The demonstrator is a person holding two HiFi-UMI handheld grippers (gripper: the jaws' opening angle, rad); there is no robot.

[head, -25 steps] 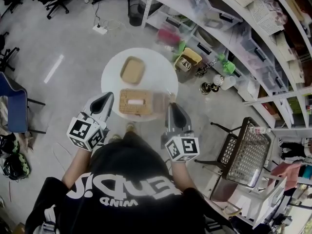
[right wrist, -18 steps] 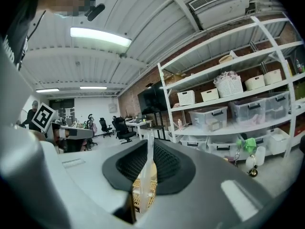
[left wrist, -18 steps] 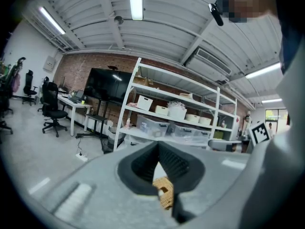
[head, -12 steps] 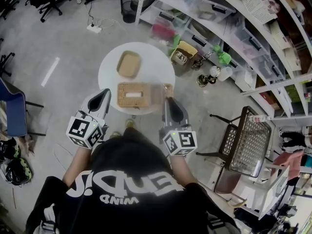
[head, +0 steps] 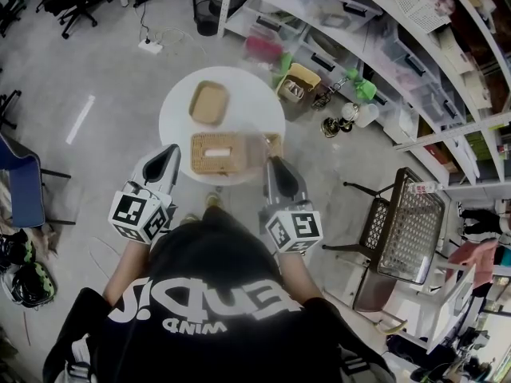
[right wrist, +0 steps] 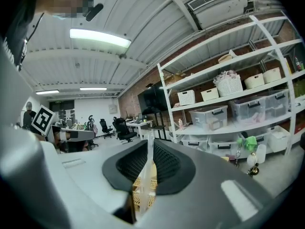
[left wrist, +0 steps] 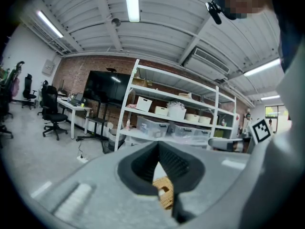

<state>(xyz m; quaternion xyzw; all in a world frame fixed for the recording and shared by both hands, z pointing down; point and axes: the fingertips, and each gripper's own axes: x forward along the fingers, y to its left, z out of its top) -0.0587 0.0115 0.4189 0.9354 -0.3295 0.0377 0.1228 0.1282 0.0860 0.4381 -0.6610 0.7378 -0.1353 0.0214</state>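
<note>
A round white table (head: 254,106) bears a small tan wicker tray (head: 207,103) and a woven rectangular box (head: 204,144) with a white slot on top. My left gripper (head: 172,152) hovers at the table's near left edge, jaws together with nothing between them; the woven box (left wrist: 165,195) shows below its tips (left wrist: 158,147). At the near right edge my right gripper (head: 271,163) is shut on a thin clear sheet (right wrist: 149,162). That sheet (head: 259,146) stands up beside the box's right end. Behind it I glimpse the woven box (right wrist: 142,191).
Long white shelving (head: 415,70) with plastic bins runs along the right. A yellow basket (head: 297,82) and small bottles sit on the floor beyond the table. A metal mesh chair (head: 399,234) stands at right, a blue chair (head: 22,183) at left, a power strip (head: 150,46) behind.
The head view has drifted, so the table sits slightly higher and further left in it. My right gripper has edged a little left with the clear sheet. The left gripper holds still.
</note>
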